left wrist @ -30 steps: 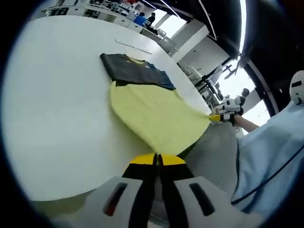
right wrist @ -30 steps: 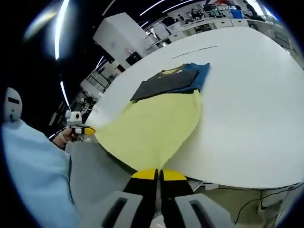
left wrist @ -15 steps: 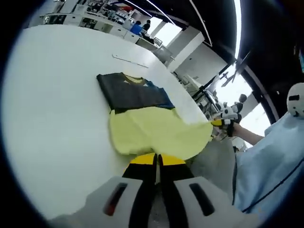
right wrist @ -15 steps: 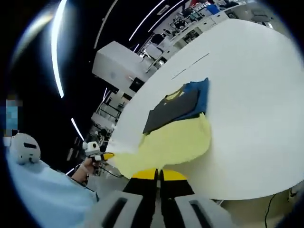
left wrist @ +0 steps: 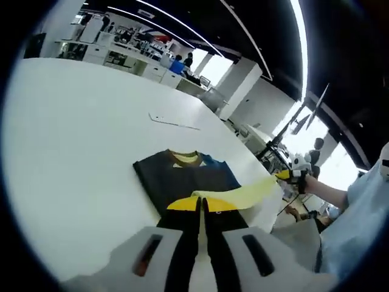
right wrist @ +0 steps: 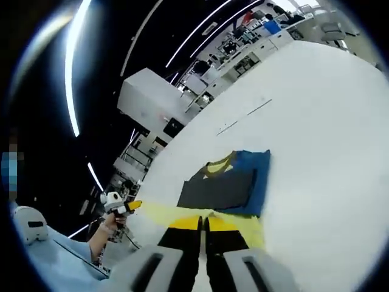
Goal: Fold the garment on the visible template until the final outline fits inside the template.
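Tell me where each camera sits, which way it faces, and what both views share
Left gripper view: rides the left gripper, facing across the white table at the garment; the right gripper and a hand appear at right.
Right gripper view: rides the right gripper, facing the garment; the left gripper appears at left.
Shared: garment, table, both shut grippers lifting its yellow hem.

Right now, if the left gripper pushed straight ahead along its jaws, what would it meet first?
The left gripper, shut on the yellow garment, points at the dark template lying just beyond its tips on the white table. It would likely meet that first, though depth is unclear.
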{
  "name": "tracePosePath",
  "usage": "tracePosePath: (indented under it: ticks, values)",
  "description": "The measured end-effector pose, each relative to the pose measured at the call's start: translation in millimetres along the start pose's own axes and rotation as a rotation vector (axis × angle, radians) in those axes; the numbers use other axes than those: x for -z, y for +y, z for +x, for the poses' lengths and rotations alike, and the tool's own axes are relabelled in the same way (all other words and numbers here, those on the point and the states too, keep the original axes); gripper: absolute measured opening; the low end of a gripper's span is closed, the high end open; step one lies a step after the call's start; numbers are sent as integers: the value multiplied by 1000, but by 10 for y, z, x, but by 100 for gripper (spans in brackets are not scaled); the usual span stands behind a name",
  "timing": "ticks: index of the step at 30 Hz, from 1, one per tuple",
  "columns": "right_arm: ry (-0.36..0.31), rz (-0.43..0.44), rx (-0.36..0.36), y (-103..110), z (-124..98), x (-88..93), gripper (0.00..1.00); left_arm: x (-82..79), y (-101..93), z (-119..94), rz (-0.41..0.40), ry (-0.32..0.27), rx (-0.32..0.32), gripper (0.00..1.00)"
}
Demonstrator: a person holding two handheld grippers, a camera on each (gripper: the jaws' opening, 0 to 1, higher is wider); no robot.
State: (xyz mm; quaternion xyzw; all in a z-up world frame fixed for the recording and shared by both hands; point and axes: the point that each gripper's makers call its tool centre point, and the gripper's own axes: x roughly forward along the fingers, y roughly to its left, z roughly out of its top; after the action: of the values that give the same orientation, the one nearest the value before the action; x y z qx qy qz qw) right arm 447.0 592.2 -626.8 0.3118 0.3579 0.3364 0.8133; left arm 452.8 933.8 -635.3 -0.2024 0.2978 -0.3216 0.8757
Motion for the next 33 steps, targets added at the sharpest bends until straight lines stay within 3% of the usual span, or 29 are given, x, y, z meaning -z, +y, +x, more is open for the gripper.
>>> tracePosePath:
  ticks: [8,14,23,26,33]
  values:
    - [-64,-103,51,-194,320,-585,0,-490,284,285,-24,-107,-39,0]
    - [-89,-107,97,-430,518,-804,0,-637,493,547,-56,-136,-65,0]
    - [-89,-85,146,-736,843,-906,0,-642,878,841,-95,-138,-146,0]
    - [-56,-68,182,-931,976,-857,0,-492,1030,957,-129,-94,-174,0]
    - [-9,-47,227,-1187,1090,-693,0,-262,1134,1038,-119,-39,-210,0]
